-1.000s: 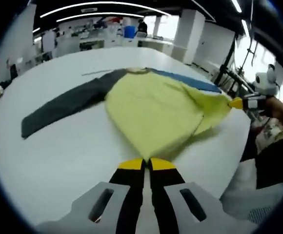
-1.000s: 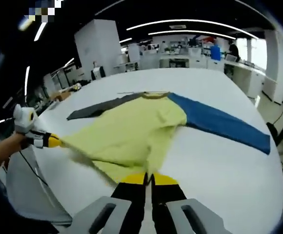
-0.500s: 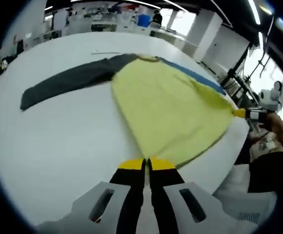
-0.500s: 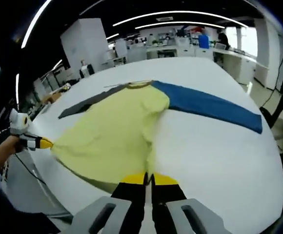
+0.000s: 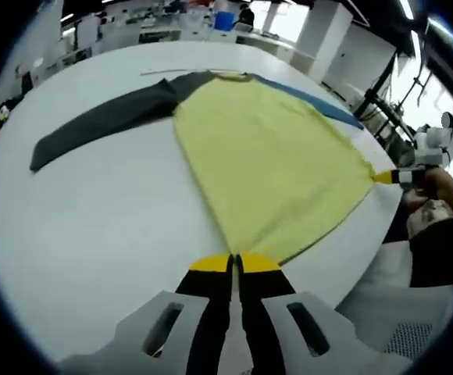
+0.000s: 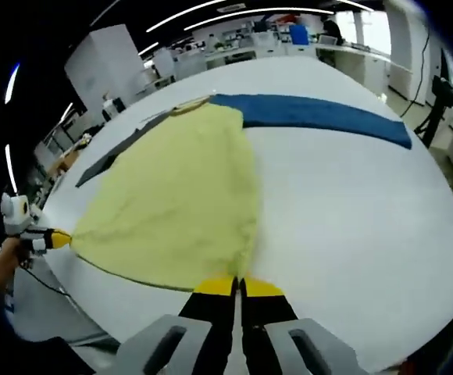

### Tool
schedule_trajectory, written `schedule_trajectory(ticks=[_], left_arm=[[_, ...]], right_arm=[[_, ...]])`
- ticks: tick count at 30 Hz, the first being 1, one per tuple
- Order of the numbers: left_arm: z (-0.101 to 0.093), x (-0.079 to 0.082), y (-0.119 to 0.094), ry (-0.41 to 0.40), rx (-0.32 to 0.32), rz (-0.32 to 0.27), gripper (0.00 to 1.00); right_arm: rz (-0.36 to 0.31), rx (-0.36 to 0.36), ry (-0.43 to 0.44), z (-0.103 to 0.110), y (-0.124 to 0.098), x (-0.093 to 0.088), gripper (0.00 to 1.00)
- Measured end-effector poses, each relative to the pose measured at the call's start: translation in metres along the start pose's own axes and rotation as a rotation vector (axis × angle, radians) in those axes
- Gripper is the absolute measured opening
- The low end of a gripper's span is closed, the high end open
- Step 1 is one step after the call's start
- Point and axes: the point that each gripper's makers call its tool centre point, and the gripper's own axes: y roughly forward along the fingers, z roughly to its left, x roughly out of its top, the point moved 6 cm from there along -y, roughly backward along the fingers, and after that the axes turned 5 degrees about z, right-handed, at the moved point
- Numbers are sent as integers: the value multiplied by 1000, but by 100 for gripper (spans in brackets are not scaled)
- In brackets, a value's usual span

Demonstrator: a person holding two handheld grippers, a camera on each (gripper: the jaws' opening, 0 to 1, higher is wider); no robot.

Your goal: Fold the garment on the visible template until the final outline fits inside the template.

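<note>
A long-sleeved shirt with a yellow body (image 5: 265,156) lies spread flat on the white table (image 5: 94,234). Its dark grey sleeve (image 5: 101,125) stretches left and its blue sleeve (image 5: 312,109) runs along the far right. My left gripper (image 5: 236,262) is shut on one hem corner at the near table edge. My right gripper (image 5: 383,177) pinches the other hem corner, pulling the hem taut. In the right gripper view the yellow body (image 6: 172,203), blue sleeve (image 6: 312,113) and grey sleeve (image 6: 105,160) show, with my right gripper (image 6: 238,285) shut on its corner and my left gripper (image 6: 58,238) at far left.
The table edge (image 6: 383,344) runs just under both held corners. A person's hand (image 5: 445,191) holds the right gripper beyond the edge. A white chair back (image 5: 398,312) stands below the edge. Office desks and white pillars (image 6: 94,66) lie far behind. Bare tabletop (image 6: 351,219) flanks the shirt.
Both grippers have drawn the hem toward the near table edge and apart. The rumpled, folded-over yellow body is now stretched flat and the sleeves lie straighter.
</note>
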Motion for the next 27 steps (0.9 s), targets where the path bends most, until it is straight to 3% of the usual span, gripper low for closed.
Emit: schedule_trajectory(ticks=[5, 9, 19, 22, 27], left_arm=[[1, -7, 2, -16, 2, 16, 0], [1, -12, 3, 25, 21, 34, 0], [4, -15, 5, 45, 47, 36, 0], [6, -17, 4, 52, 67, 40, 1], [10, -16, -2, 68, 82, 11, 17]], right_arm=[[15, 9, 23, 2, 0, -5, 0], [29, 16, 42, 3, -2, -8, 0], [68, -13, -11, 2, -6, -13, 1], [58, -28, -19, -2, -9, -9, 12], [40, -1, -33, 0, -16, -3, 20]])
